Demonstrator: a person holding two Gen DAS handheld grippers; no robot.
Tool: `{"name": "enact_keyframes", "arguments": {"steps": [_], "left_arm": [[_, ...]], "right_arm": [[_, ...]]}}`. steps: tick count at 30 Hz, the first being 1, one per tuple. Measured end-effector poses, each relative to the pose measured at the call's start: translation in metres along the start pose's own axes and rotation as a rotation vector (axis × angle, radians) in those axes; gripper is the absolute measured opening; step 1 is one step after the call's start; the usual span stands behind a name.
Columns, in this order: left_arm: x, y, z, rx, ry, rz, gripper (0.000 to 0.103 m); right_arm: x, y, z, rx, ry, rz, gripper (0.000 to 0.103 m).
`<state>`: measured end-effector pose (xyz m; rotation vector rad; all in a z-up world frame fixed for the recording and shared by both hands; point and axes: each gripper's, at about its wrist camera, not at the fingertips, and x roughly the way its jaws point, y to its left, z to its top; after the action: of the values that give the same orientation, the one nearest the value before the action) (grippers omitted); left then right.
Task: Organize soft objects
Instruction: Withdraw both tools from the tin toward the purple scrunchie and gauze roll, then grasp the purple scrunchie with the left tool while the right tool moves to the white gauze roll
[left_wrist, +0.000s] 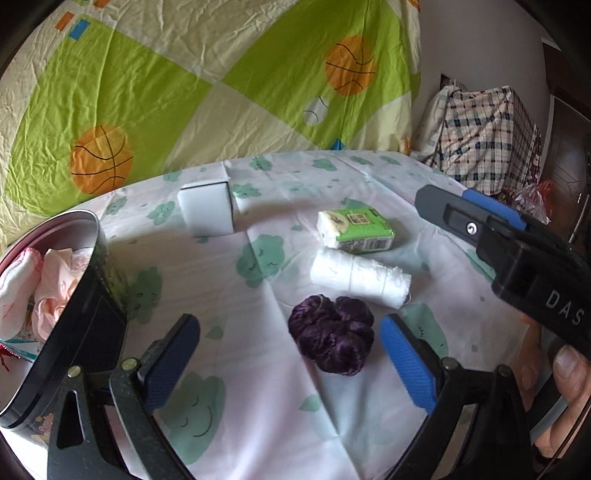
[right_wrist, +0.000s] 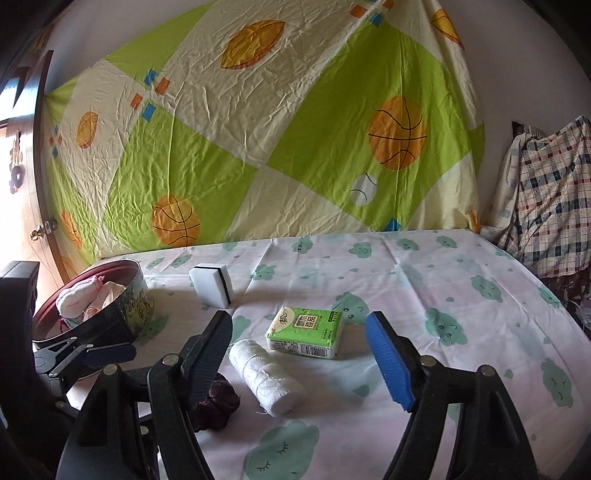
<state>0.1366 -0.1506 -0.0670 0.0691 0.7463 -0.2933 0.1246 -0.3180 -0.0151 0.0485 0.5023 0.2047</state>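
A purple scrunchie (left_wrist: 332, 334) lies on the cloud-print cloth, just ahead of my open left gripper (left_wrist: 291, 363) and nearer its blue right finger. Behind it lie a white gauze roll (left_wrist: 360, 277), a green tissue pack (left_wrist: 356, 229) and a white sponge block (left_wrist: 207, 208). A round tin (left_wrist: 92, 266) at the left holds pink and white socks (left_wrist: 55, 280). My right gripper (right_wrist: 299, 360) is open and empty, above the gauze roll (right_wrist: 267, 376) and tissue pack (right_wrist: 306, 326). The scrunchie (right_wrist: 218, 404) is half hidden behind its left finger.
A green and cream ball-print sheet (right_wrist: 258, 140) hangs behind the table. A plaid bundle (right_wrist: 546, 210) sits off the table's right edge. The right gripper's body (left_wrist: 517, 254) reaches in at the right of the left wrist view. A door (right_wrist: 22, 155) stands at far left.
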Motion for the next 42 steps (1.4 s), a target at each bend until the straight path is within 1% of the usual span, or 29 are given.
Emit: {"name": "enact_keyframes", "arguments": {"steps": [1,4,5,6,7,9,10,12,14,18,22,24,27,29,32,34,35,37,38,41,42], "left_arm": [[0.005,-0.002,0.001,0.005,0.019,-0.010,0.100],[0.019,-0.008,0.003,0.029,0.088,-0.023,0.095],[0.022,-0.009,0.002,0.034,0.105,-0.035,0.086],[0.025,-0.009,0.002,0.034,0.119,-0.046,0.075],[0.027,-0.008,0.001,0.030,0.132,-0.058,0.071],[0.030,-0.006,0.000,0.018,0.151,-0.102,0.041],[0.030,-0.004,0.000,0.010,0.149,-0.118,0.041],[0.025,0.000,-0.001,-0.003,0.127,-0.116,0.038],[0.018,0.003,-0.002,-0.006,0.093,-0.116,0.037],[0.005,0.019,-0.003,-0.015,0.029,-0.047,0.037],[-0.001,0.040,0.000,-0.042,-0.014,0.027,0.037],[-0.002,0.049,0.001,-0.057,-0.030,0.059,0.037],[-0.002,0.060,0.001,-0.087,-0.031,0.043,0.037],[-0.004,0.062,0.001,-0.091,-0.043,0.043,0.037],[-0.008,0.061,-0.001,-0.083,-0.061,0.051,0.037],[-0.011,0.061,-0.002,-0.085,-0.073,0.056,0.037],[-0.011,0.063,-0.002,-0.091,-0.076,0.056,0.037],[-0.010,0.064,-0.001,-0.102,-0.073,0.048,0.037],[-0.010,0.066,-0.001,-0.111,-0.070,0.046,0.037],[-0.011,0.068,-0.002,-0.127,-0.076,0.042,0.037],[-0.012,0.069,-0.002,-0.130,-0.080,0.044,0.037]], "right_arm": [[0.001,0.000,0.000,0.001,0.003,-0.001,0.077],[0.004,-0.003,0.000,0.010,0.021,-0.009,0.077],[0.005,-0.003,0.000,0.015,0.028,-0.013,0.077],[0.006,-0.004,0.000,0.018,0.033,-0.016,0.077],[0.007,-0.005,0.000,0.021,0.039,-0.017,0.077],[0.010,-0.005,0.000,0.023,0.051,-0.018,0.077],[0.010,-0.005,0.000,0.024,0.056,-0.018,0.077],[0.012,-0.006,0.000,0.026,0.063,-0.015,0.077],[0.014,-0.006,0.000,0.025,0.077,-0.007,0.077],[0.024,0.002,-0.001,-0.016,0.128,0.020,0.077],[0.033,0.019,-0.003,-0.098,0.176,0.033,0.077],[0.036,0.022,-0.004,-0.116,0.190,0.057,0.077],[0.042,0.021,-0.003,-0.104,0.200,0.084,0.077],[0.049,0.023,-0.003,-0.105,0.228,0.091,0.076],[0.059,0.031,-0.005,-0.116,0.275,0.121,0.070],[0.067,0.036,-0.007,-0.136,0.320,0.119,0.065],[0.070,0.038,-0.008,-0.141,0.335,0.119,0.061],[0.074,0.040,-0.010,-0.150,0.361,0.127,0.059],[0.078,0.041,-0.012,-0.153,0.379,0.116,0.058],[0.083,0.038,-0.014,-0.136,0.409,0.111,0.053],[0.082,0.036,-0.014,-0.127,0.406,0.110,0.047]]}}
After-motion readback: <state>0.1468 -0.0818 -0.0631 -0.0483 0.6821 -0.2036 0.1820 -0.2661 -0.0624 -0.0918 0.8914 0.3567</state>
